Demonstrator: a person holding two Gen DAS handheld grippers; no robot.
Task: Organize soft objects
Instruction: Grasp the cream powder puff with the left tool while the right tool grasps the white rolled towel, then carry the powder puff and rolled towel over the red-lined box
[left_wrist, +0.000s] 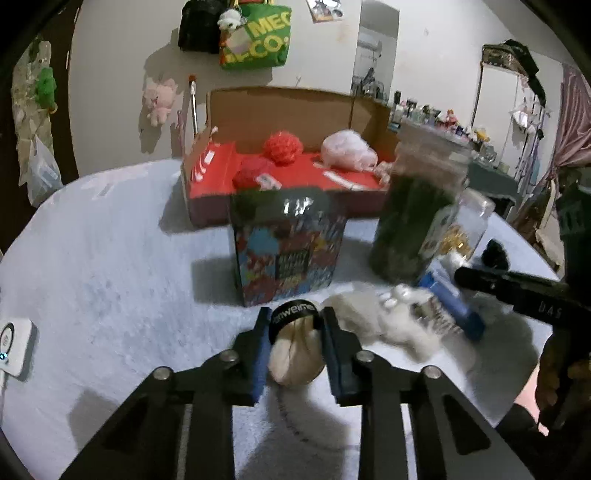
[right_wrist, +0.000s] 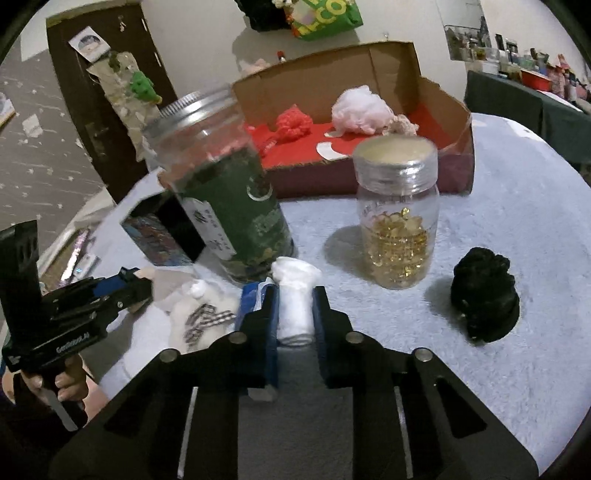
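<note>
My left gripper (left_wrist: 294, 320) is shut on a beige rolled sock with a black band (left_wrist: 294, 347), just above the pale fleece tabletop (left_wrist: 110, 258). My right gripper (right_wrist: 294, 300) is shut on a white rolled sock (right_wrist: 295, 295). A white sock with grey stripes (right_wrist: 203, 317) lies between the grippers; it also shows in the left wrist view (left_wrist: 388, 321). A black rolled sock (right_wrist: 484, 295) lies on the right. The open cardboard box with a red floor (left_wrist: 295, 184) holds a red ball-shaped bundle (left_wrist: 282, 147) and a pale pink bundle (left_wrist: 349, 149).
A colourful printed box (left_wrist: 288, 247) stands in front of the cardboard box. A tall green-labelled jar (right_wrist: 225, 206) and a smaller jar of golden capsules (right_wrist: 399, 221) stand near the socks. A blue packet (left_wrist: 454, 299) lies beside them. A white device (left_wrist: 11, 347) sits at the left edge.
</note>
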